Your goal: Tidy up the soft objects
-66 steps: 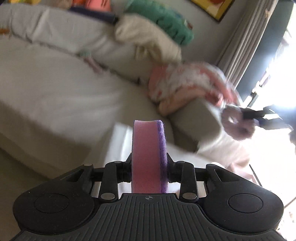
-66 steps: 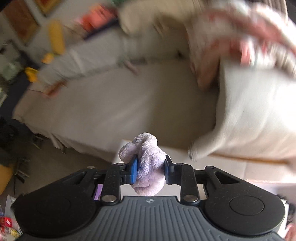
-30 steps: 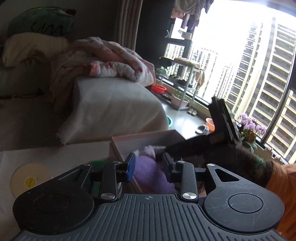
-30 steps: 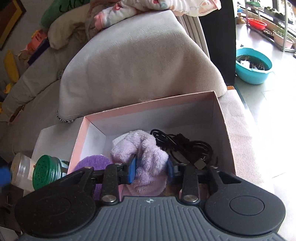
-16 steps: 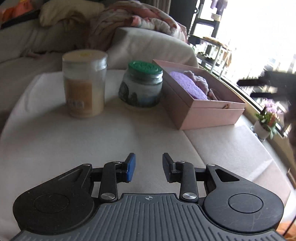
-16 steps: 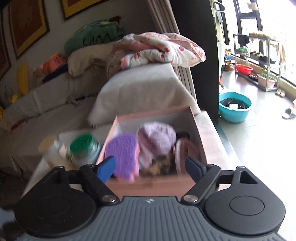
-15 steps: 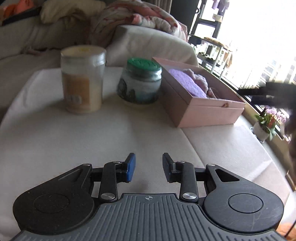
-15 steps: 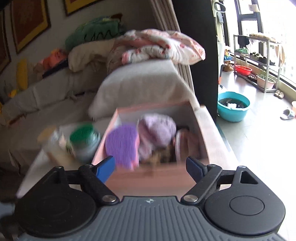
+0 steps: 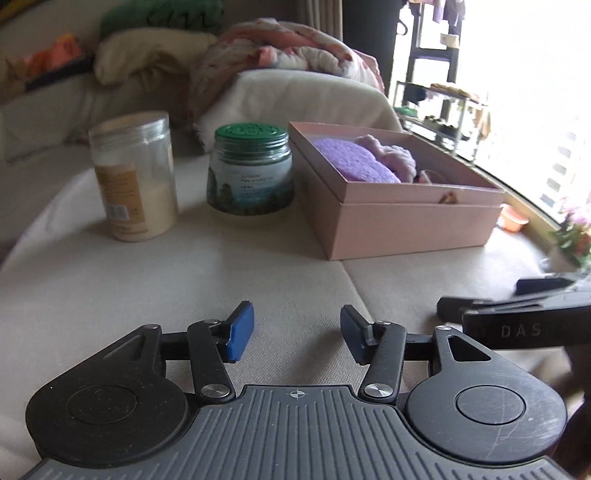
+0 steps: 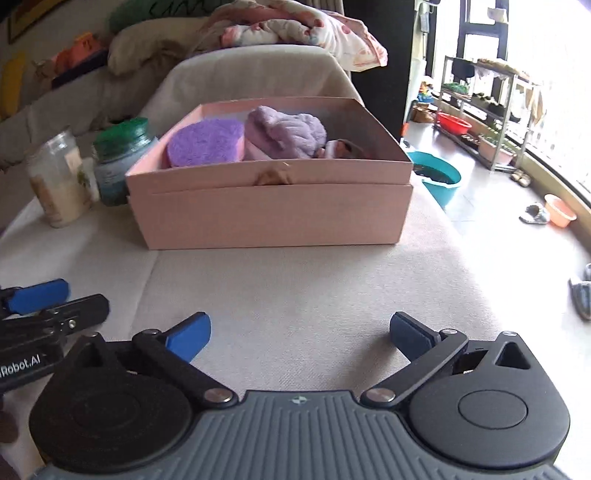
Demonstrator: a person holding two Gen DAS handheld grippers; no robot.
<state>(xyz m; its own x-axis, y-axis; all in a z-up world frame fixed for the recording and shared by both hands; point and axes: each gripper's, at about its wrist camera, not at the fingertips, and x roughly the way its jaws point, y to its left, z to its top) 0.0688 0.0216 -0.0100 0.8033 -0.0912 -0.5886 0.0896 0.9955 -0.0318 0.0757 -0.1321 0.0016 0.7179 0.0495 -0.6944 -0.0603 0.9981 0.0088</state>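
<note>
Two jars, a cream jar [image 9: 135,177] and a green-lidded jar [image 9: 251,170], are standing beside the pink box [image 10: 273,206] holding the purple sponge [image 10: 207,144] and lilac plush [image 10: 286,134]. Both tools, left tool [image 9: 297,334] and right tool [image 10: 299,338], are hovering over the beige counter [image 10: 314,280], jaws just spreading, nothing between them.

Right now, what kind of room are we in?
Most likely a home living room: a sofa piled with a floral blanket and pillows, a shoe rack by big windows, slippers on the floor.

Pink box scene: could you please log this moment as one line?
left gripper: open, empty | right gripper: open, empty | purple sponge: in pink box | lilac plush: in box beside sponge
</note>
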